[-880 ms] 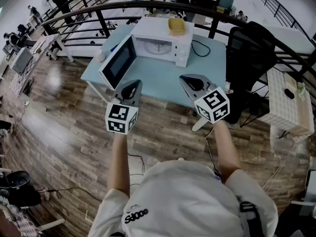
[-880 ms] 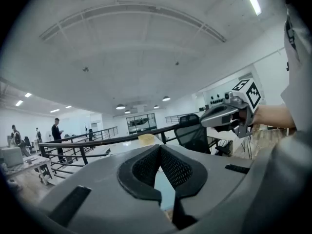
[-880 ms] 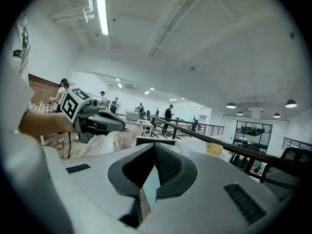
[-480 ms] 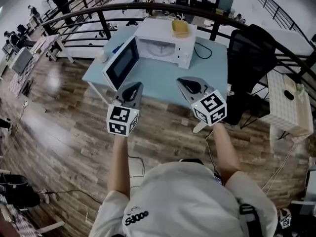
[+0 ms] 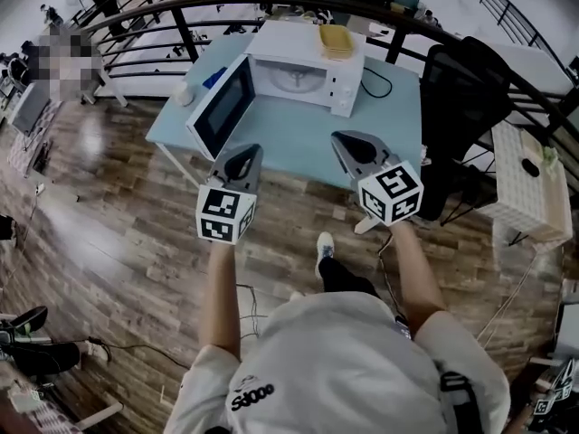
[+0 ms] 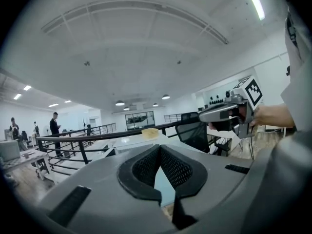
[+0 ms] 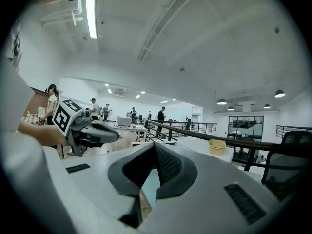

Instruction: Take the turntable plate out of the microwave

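Observation:
A white microwave (image 5: 303,66) stands on a light blue table (image 5: 298,138) with its door (image 5: 221,107) swung open to the left. Inside lies the round glass turntable plate (image 5: 291,80). My left gripper (image 5: 242,156) is shut and empty, held over the table's near edge in front of the door. My right gripper (image 5: 346,145) is also shut and empty, over the table to the right of the microwave's front. Each gripper view looks almost level across the room; the left gripper (image 6: 159,150) sees the right one (image 6: 209,115), and the right gripper (image 7: 155,147) sees the left one (image 7: 114,135).
A yellow bowl (image 5: 336,40) sits on top of the microwave. A black cable (image 5: 375,81) runs behind it on the table. A black office chair (image 5: 460,107) stands right of the table, a dark railing (image 5: 271,9) curves behind it, and a white cup (image 5: 185,95) is at the table's left edge.
The person has stepped forward, one shoe now showing below the grippers. The table and microwave sit a little nearer and both shut grippers have edged over the table's near edge.

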Demonstrator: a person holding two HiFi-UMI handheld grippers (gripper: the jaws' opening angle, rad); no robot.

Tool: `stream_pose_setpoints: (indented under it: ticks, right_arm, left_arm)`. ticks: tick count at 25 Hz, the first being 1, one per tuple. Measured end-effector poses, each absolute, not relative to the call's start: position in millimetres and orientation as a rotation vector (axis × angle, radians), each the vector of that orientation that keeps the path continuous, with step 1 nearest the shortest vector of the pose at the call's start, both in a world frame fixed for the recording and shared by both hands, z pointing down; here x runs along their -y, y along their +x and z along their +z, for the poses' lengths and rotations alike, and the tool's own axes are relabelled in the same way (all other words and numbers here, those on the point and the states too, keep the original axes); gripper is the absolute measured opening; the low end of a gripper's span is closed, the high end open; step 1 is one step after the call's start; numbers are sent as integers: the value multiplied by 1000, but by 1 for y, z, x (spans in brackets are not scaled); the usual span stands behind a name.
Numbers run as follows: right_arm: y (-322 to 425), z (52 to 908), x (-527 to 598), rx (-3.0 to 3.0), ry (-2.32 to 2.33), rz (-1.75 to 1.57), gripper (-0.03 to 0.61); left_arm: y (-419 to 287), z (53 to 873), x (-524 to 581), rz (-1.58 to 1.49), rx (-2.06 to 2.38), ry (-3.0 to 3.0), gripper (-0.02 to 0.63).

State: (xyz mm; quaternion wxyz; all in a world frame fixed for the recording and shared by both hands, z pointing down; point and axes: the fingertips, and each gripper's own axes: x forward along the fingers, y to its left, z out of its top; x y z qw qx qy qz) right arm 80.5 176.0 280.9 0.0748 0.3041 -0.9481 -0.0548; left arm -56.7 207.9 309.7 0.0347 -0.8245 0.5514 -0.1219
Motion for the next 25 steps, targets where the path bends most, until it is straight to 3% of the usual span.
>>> stream_pose_setpoints:
  ticks: [25]
  right_arm:
    - [47,303,150,2895,749,-75,6]
  left_arm:
    - [-74,312,111,-441,-1854,-2498,17]
